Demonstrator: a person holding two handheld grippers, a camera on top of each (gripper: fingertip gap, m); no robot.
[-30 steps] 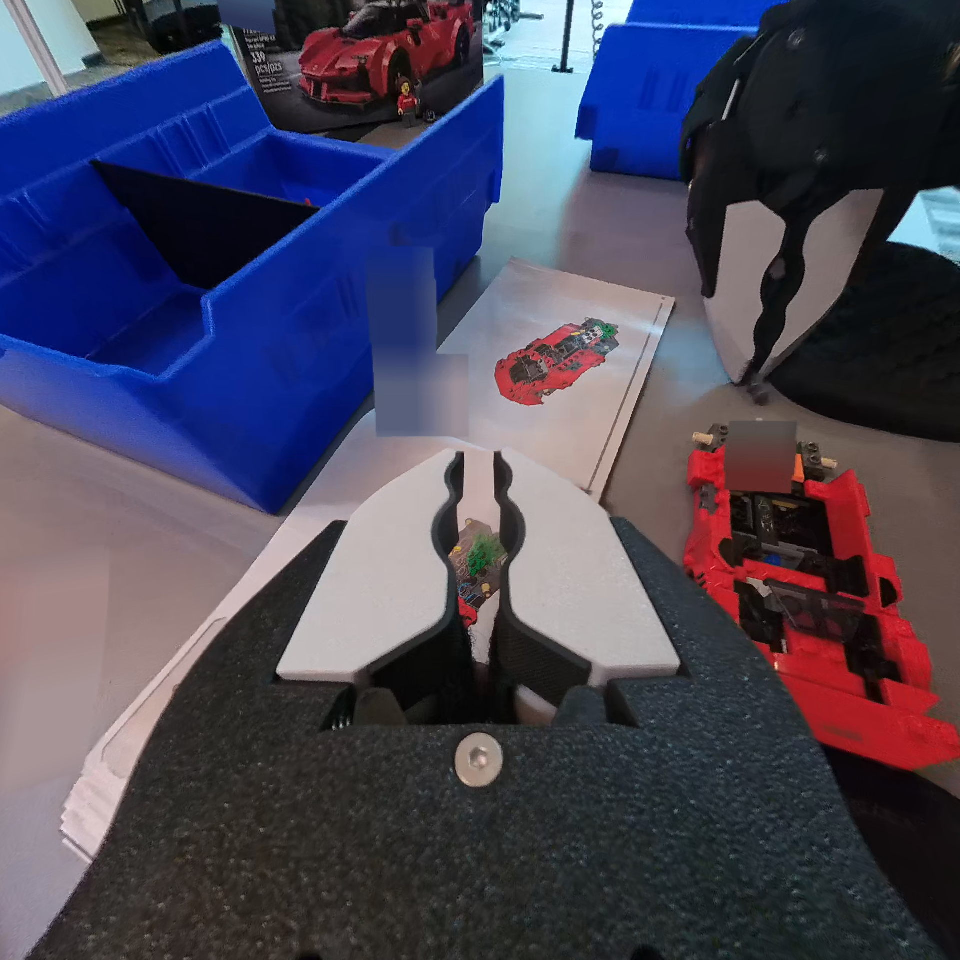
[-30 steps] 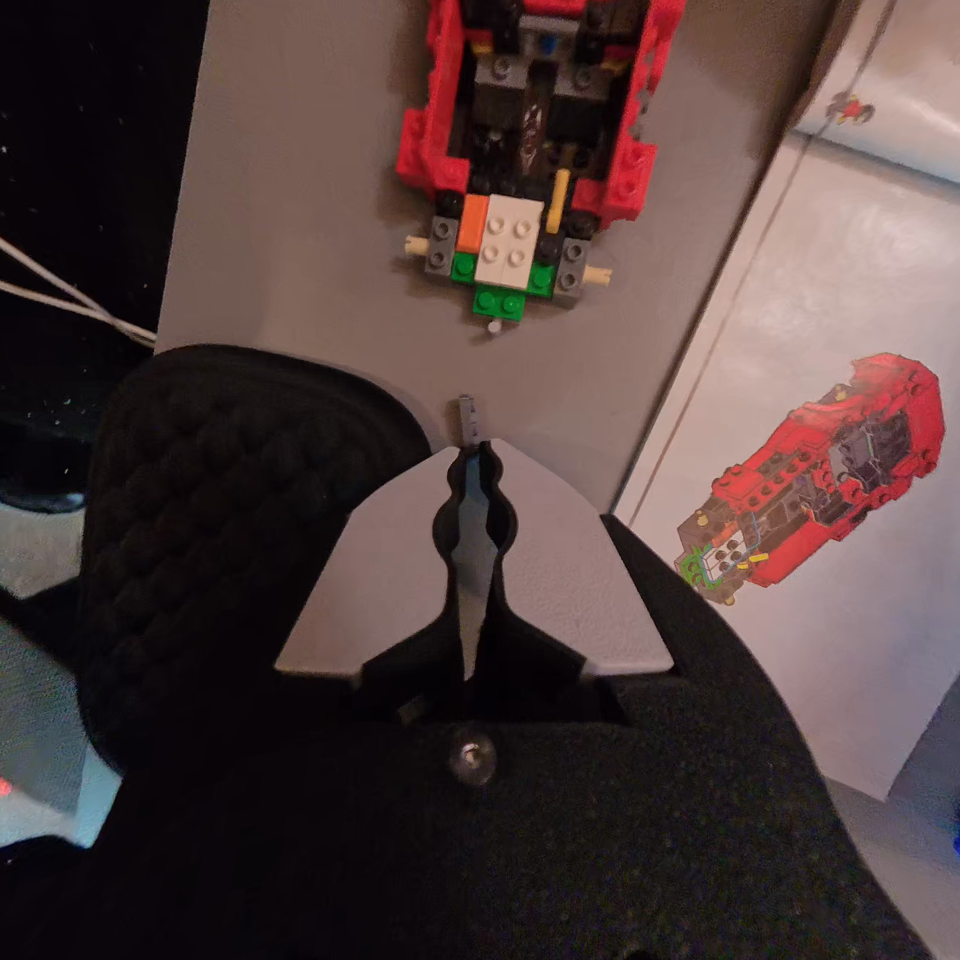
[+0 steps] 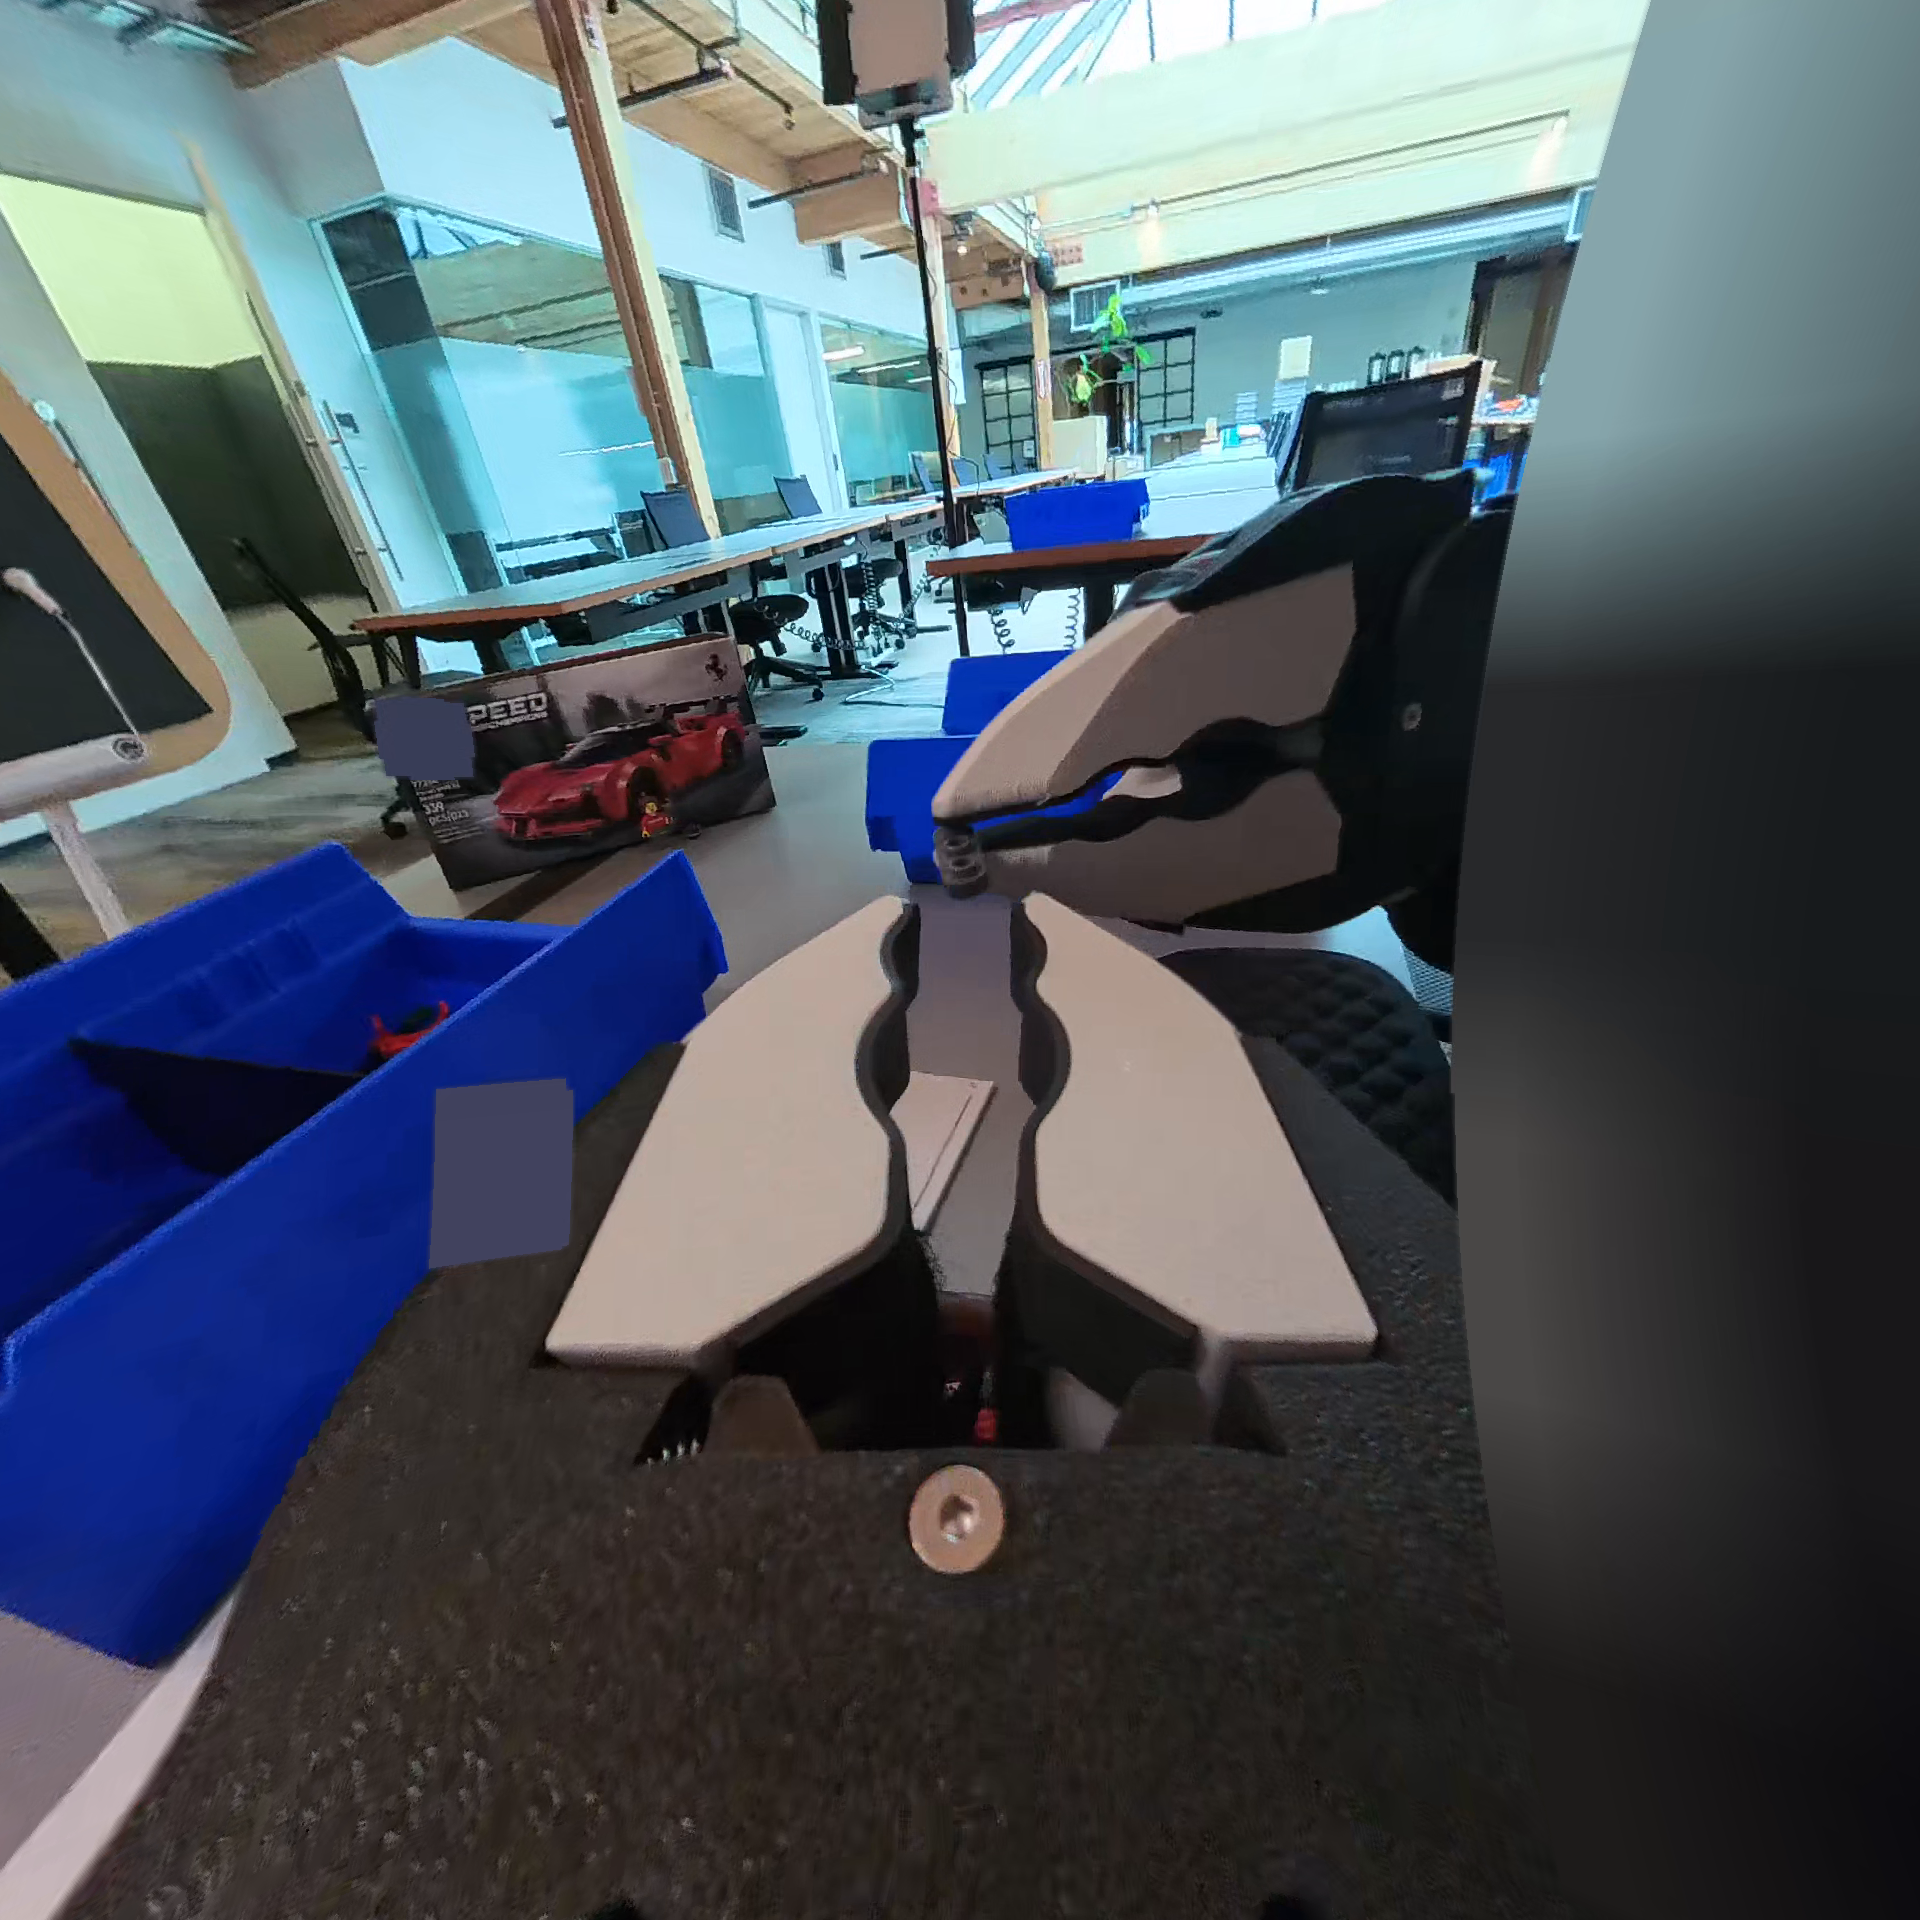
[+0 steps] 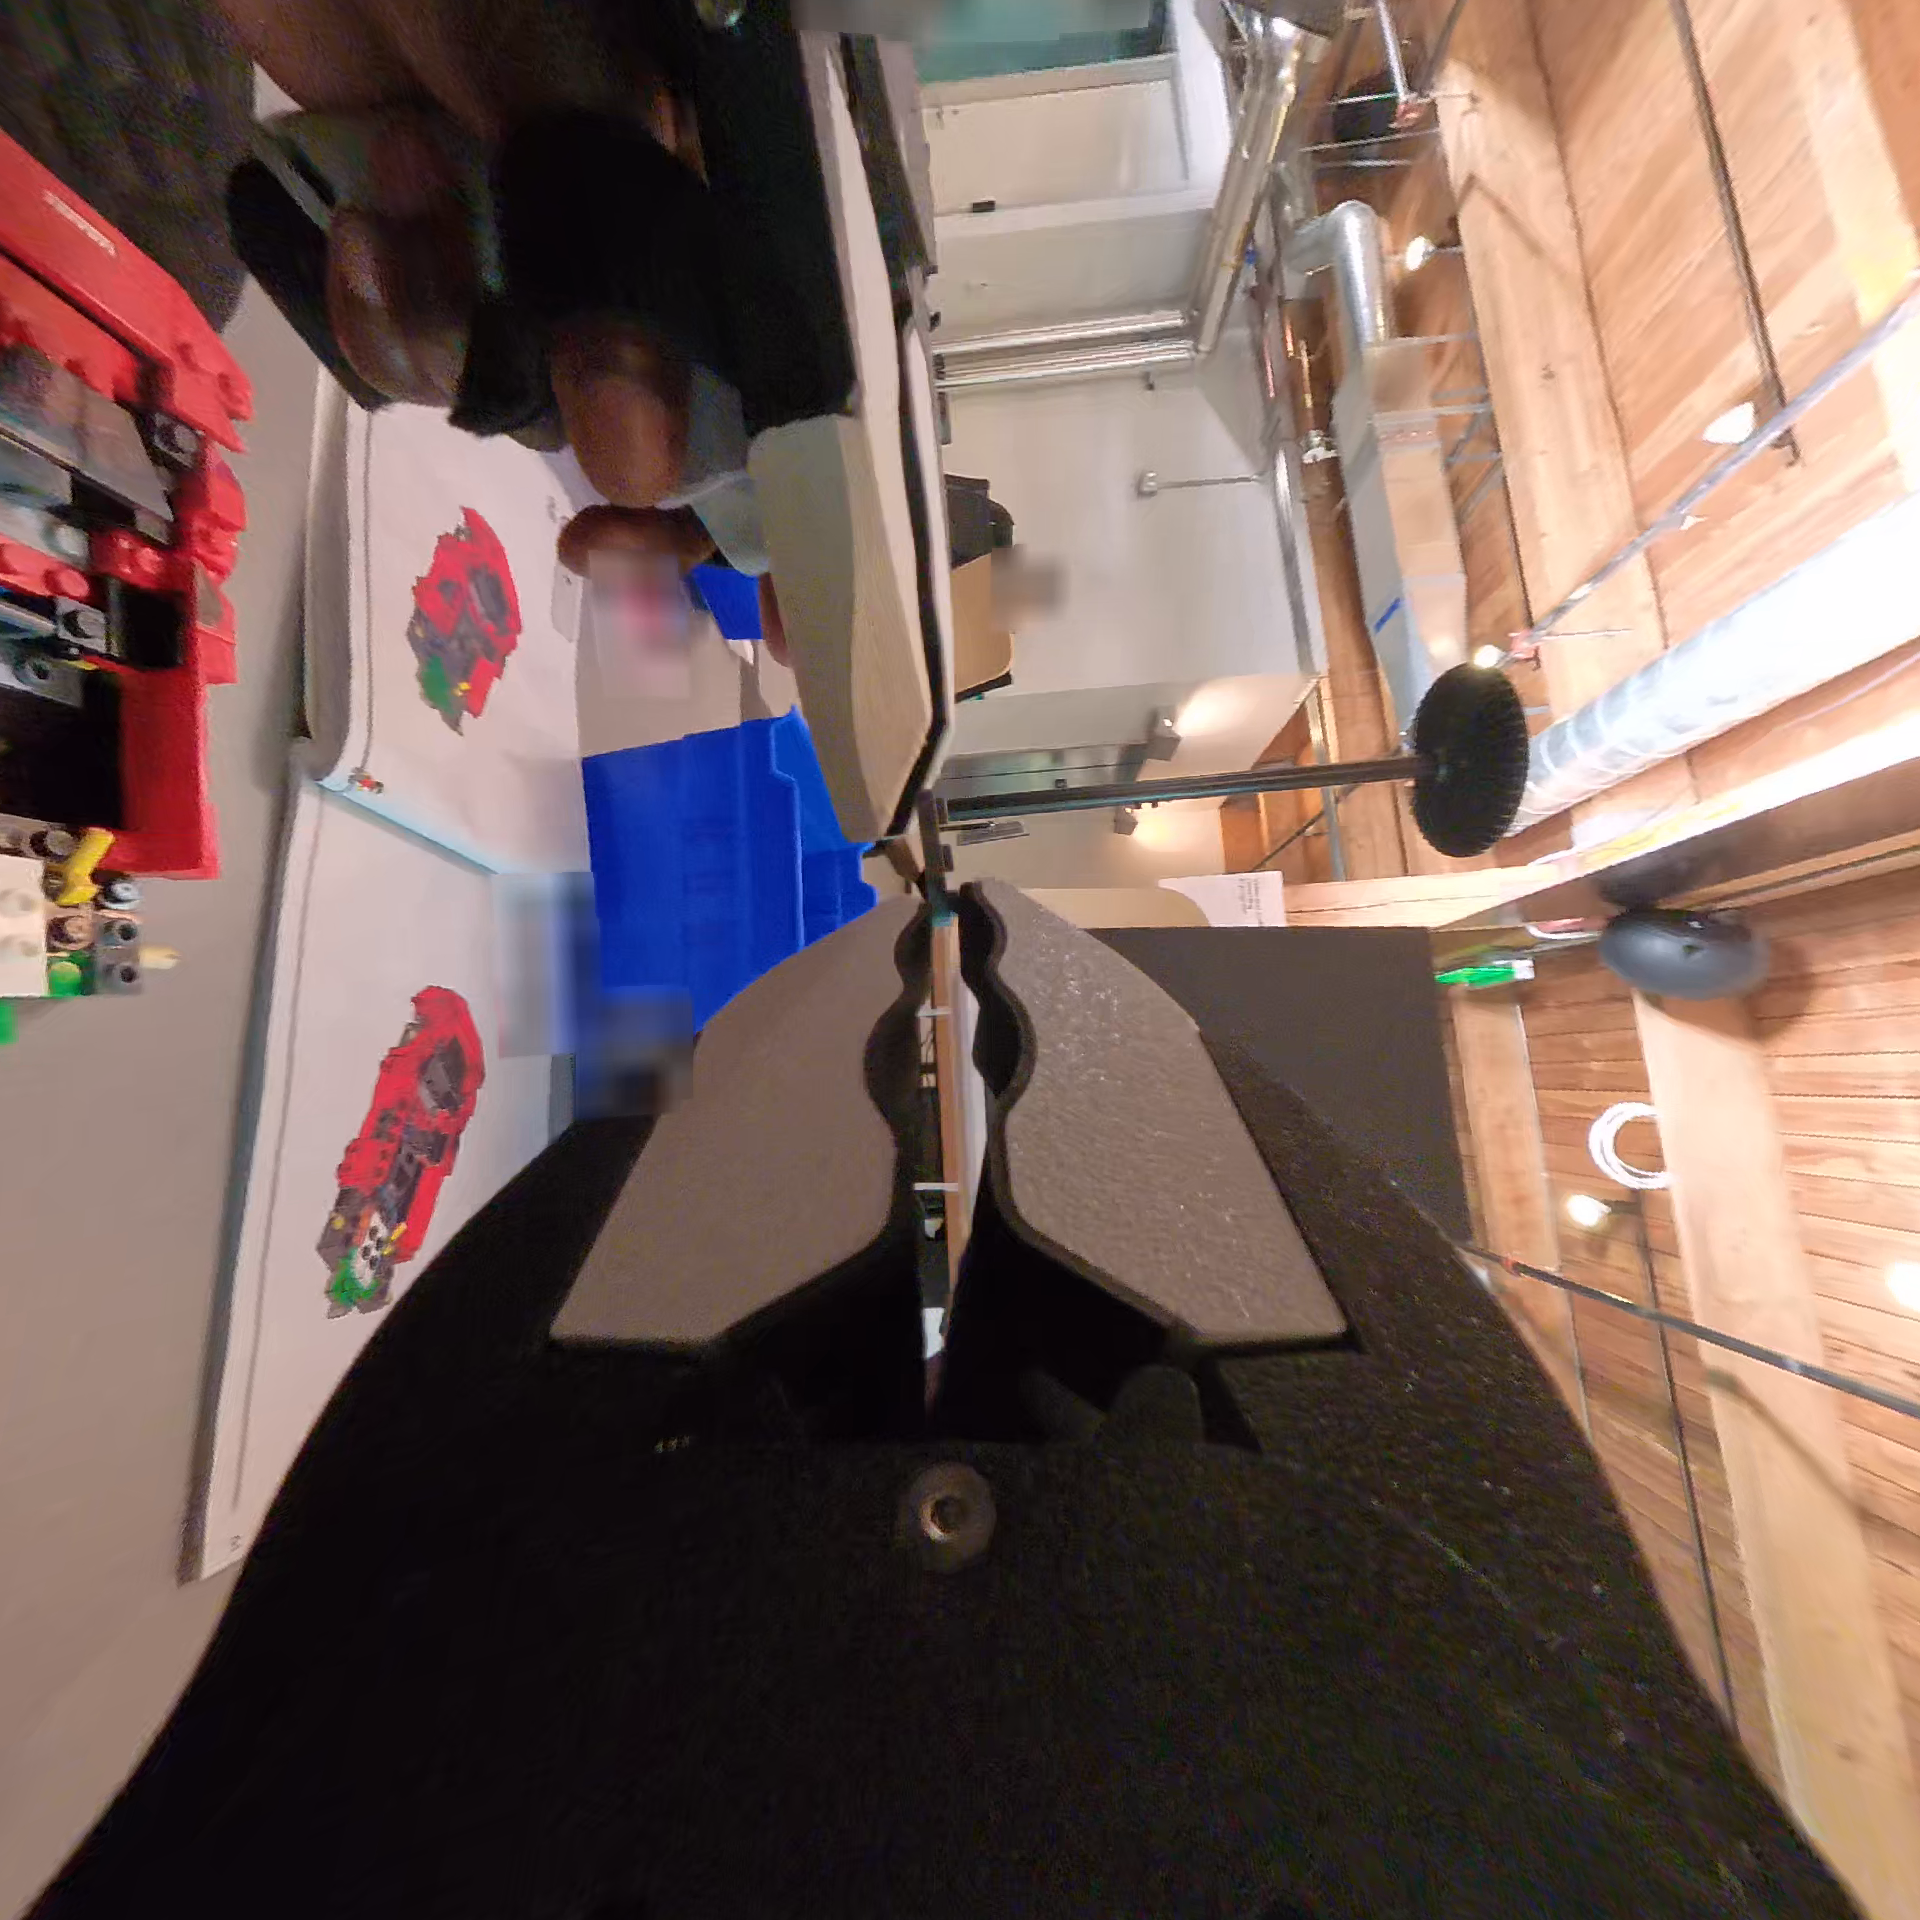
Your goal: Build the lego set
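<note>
Left wrist view: right gripper (image 3: 961, 847) pinching a small black studded piece (image 3: 962, 860) at its tips, raised above the worktop (image 3: 821, 842), just beyond the slightly parted, empty left gripper (image 3: 964, 920). Tiny, light, rigid, likely slippery; best held by flat sides.

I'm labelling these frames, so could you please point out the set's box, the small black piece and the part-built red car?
box (image 3: 623, 769), left wrist view, front face
small black piece (image 3: 961, 860), left wrist view, its side
part-built red car (image 4: 156, 717), right wrist view, red side wall

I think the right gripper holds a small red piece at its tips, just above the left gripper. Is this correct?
Not quite: the piece is black, not red, as the left wrist view shows. The right gripper does hold it at its tips, just above the left gripper.
</note>
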